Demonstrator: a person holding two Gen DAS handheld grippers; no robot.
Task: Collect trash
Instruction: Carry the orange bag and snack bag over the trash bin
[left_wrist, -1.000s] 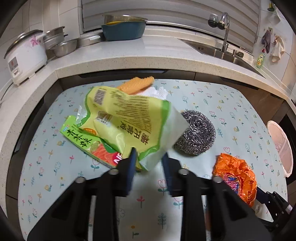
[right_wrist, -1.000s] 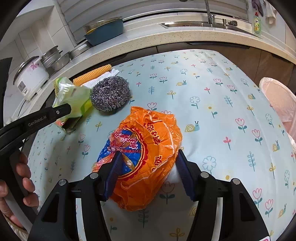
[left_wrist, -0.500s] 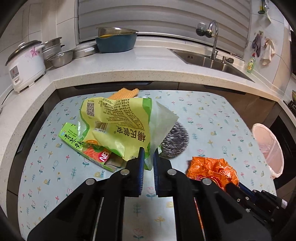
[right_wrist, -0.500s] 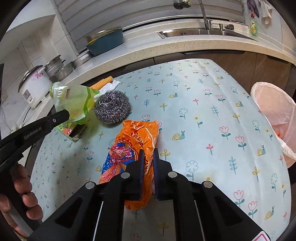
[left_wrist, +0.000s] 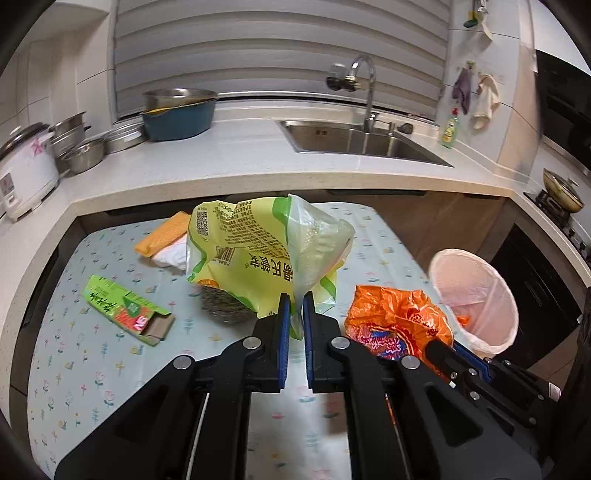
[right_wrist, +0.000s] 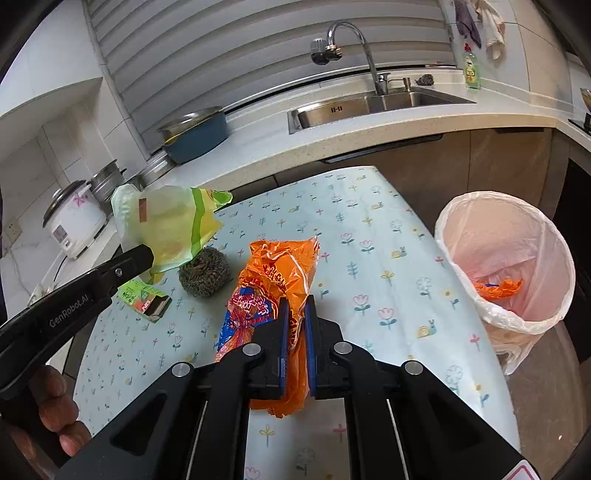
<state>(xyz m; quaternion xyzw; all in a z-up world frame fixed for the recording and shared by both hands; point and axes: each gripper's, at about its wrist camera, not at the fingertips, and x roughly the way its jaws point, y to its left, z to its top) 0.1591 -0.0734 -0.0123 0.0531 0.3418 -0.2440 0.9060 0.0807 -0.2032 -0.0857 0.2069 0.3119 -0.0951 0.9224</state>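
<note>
Trash in both grips: my left gripper (left_wrist: 294, 325) pinches the green snack bag (left_wrist: 258, 251), my right gripper (right_wrist: 294, 332) pinches the orange wrapper (right_wrist: 275, 288), both lifted clear of the flowered table (right_wrist: 369, 236). The pink-lined bin (right_wrist: 509, 258) stands just off the table's right edge. Next, I judge, carry both over its rim and release; the green box (left_wrist: 125, 308) remains on the table.
</note>
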